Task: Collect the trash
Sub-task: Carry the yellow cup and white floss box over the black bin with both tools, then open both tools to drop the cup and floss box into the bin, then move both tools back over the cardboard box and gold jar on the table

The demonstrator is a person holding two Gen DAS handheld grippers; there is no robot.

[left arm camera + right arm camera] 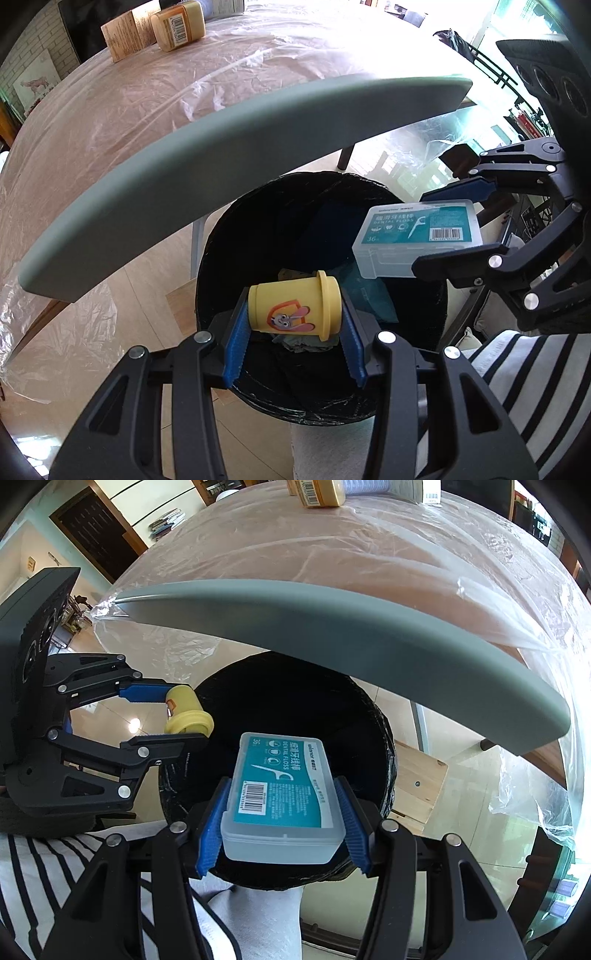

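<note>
Left gripper clamps yellow cup, right gripper clamps floss box — both over bin, unreleased; jar at 11 o'clock remains on counter.

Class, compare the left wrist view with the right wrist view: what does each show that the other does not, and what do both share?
Only the left wrist view shows trash already lying in the bin, the rabbit picture on the yellow cup and a cardboard box on the table. Only the right wrist view shows a stack of books in the background. Both show the left gripper shut on the cup, the right gripper shut on the dental floss box, and the grey chair back.
</note>
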